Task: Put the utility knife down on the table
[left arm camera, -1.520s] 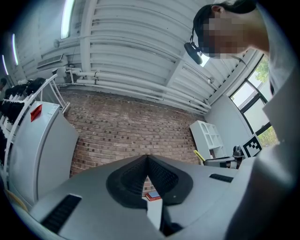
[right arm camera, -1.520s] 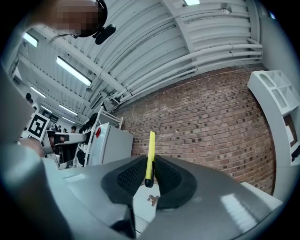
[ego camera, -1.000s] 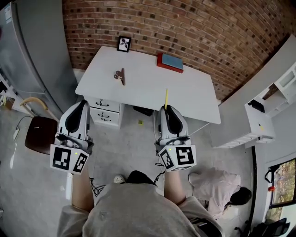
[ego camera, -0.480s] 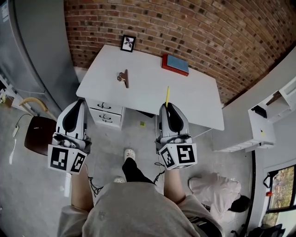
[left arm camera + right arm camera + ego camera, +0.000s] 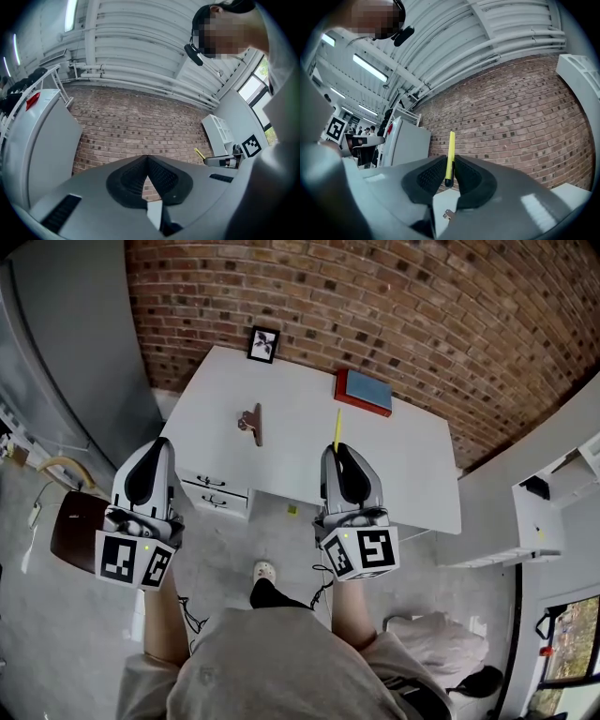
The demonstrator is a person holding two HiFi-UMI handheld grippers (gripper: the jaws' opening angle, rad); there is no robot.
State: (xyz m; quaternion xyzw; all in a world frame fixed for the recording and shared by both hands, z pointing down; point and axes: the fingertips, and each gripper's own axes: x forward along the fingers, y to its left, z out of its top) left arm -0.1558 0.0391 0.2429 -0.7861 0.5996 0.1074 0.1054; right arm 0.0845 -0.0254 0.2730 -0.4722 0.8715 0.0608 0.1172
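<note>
Head view, looking down. A brick wall [image 5: 422,306] runs along the far side at 12 o'clock. Before it stands the white table [image 5: 300,460], long axis from 9 to 3 o'clock. A drawer unit [image 5: 217,495] sits under its near left edge. The drawers are closed, so their contents are hidden.

The left gripper [image 5: 161,442] is at 9 o'clock of the right gripper [image 5: 337,448], and both point toward 12 o'clock. In the left gripper view the jaws meet with nothing between them. In the right gripper view the jaws are clamped on the lower end of the utility knife.

On the tabletop, well apart from one another, lie a red and blue book [image 5: 364,392] at 1 o'clock, a small picture frame [image 5: 263,343] at 11 o'clock and a brown clip [image 5: 251,422].

The utility knife [image 5: 337,430], slim and yellow, projects from the right jaws with its long axis toward 12 o'clock. It is seen against the table's middle and is not resting on it. The free tabletop lies ahead of the right gripper, which is the nearer of the two. The set-down probably calls for a reach forward and down.
</note>
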